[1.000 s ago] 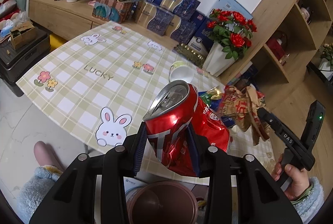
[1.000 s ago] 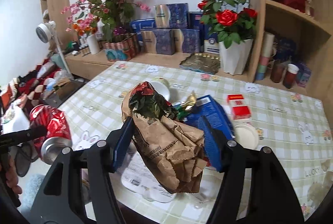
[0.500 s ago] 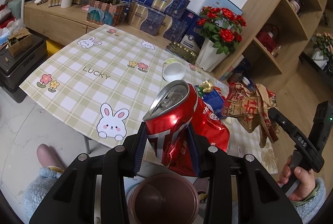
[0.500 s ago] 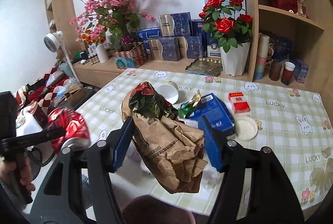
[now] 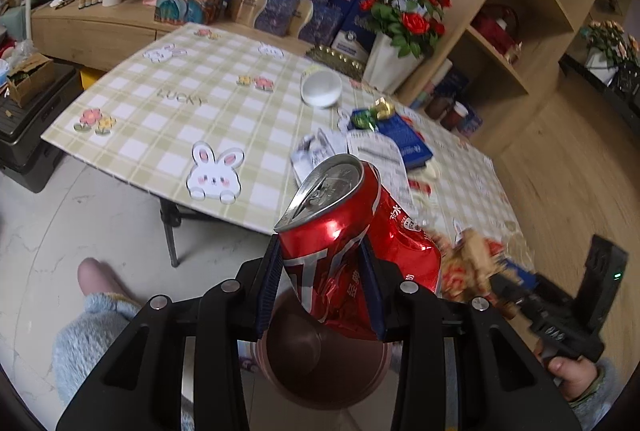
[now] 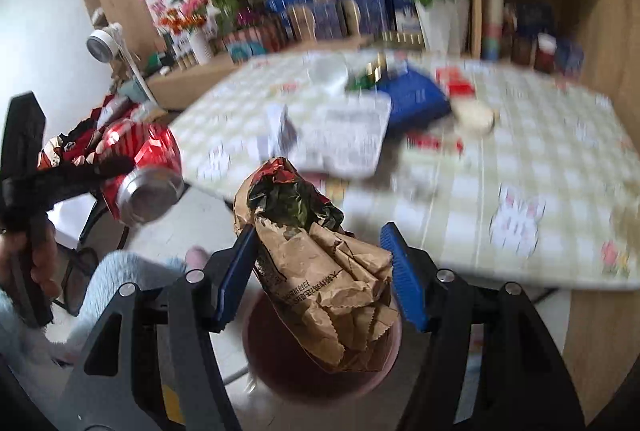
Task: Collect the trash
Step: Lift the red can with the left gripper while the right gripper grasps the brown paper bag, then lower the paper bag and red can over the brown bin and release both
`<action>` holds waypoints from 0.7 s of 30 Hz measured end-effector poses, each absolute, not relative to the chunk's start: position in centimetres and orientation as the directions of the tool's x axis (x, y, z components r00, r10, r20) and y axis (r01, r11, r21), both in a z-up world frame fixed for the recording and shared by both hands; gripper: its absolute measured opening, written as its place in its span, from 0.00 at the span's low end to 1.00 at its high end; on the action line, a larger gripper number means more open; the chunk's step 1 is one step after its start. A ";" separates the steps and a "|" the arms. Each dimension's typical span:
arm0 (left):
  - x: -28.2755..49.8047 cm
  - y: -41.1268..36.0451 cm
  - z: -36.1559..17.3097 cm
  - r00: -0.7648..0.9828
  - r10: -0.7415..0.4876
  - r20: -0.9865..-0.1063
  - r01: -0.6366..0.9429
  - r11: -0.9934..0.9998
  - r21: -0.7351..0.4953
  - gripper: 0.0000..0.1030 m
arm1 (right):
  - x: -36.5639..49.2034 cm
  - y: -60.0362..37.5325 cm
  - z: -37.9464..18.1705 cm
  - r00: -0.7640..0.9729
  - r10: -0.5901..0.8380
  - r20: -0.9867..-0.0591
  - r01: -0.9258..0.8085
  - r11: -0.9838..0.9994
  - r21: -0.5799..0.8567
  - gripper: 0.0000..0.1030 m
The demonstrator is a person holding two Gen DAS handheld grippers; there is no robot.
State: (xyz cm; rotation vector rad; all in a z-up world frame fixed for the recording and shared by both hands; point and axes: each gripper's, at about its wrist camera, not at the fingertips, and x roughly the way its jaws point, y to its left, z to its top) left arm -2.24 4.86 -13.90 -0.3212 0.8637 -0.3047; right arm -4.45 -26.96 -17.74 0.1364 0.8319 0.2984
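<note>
While both loads hang over near bin [image 5: 320,363]: L gripper [image 5: 324,295] pinches can [image 5: 352,251], R gripper [image 6: 320,271] pinches crumpled bag [image 6: 332,295]; release one at a time, centred.

Checked table [image 5: 168,99], red roses [image 5: 408,3], wooden shelves [image 5: 520,31]

Home living room: ahead of my jaws checked bunny tablecloth table [image 5: 168,119], beyond it flower vases [image 5: 390,61], gift boxes [image 5: 280,7], wooden shelving [image 5: 516,31].
</note>
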 end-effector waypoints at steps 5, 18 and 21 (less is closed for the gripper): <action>-2.8 4.1 -15.6 0.576 -0.388 -0.720 0.126 0.912 -0.391 0.36 | -4.1 -26.0 -23.5 0.516 0.276 -0.811 -0.173 0.961 0.217 0.62; -3.0 4.2 -17.1 0.555 -0.358 -0.751 0.102 0.925 -0.366 0.36 | -2.1 -25.1 -27.4 0.459 0.224 -0.860 -0.094 0.974 0.204 0.81; -2.9 3.9 -17.7 0.540 -0.357 -0.763 0.109 0.928 -0.357 0.36 | -2.5 -25.2 -25.5 0.508 0.193 -0.840 -0.109 0.981 0.159 0.87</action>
